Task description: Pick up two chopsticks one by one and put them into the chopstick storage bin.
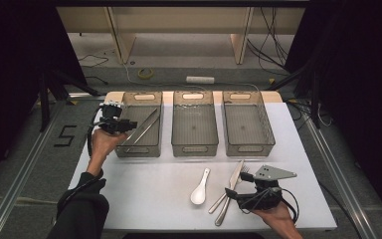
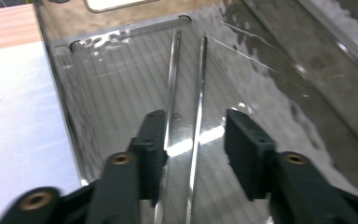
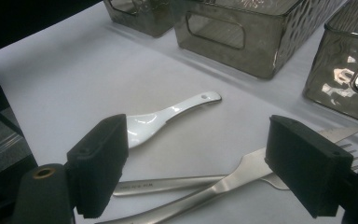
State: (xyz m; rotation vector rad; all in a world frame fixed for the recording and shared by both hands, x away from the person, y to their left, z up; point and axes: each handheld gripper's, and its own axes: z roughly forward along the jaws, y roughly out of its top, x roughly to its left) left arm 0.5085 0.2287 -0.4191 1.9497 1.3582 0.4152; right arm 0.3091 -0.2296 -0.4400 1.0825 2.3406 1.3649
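Left gripper (image 2: pixel 193 140), jaws parted over the left bin (image 1: pixel 122 149); metal tongs (image 2: pixel 186 116) lie between them, unpressed. Right gripper (image 3: pixel 196 163) gapes above fork (image 3: pixel 242 172) and knife (image 3: pixel 168 185).

The chopsticks (image 2: pixel 198 93) were bright polished metal, catching sharp glints. They lay in a bin (image 2: pixel 307 84) of smoky translucent plastic, its walls dimpled and its floor finely ribbed. The spoon (image 3: pixel 163 119) looked like glossy white ceramic, smooth and shining. The fork (image 3: pixel 242 172) and knife (image 3: pixel 168 185) were satin-brushed steel. The table (image 3: pixel 74 79) wore a matt white covering over pale wood grain. The tongs (image 3: pixel 205 163) had dull black plastic pads with brass-coloured pins.
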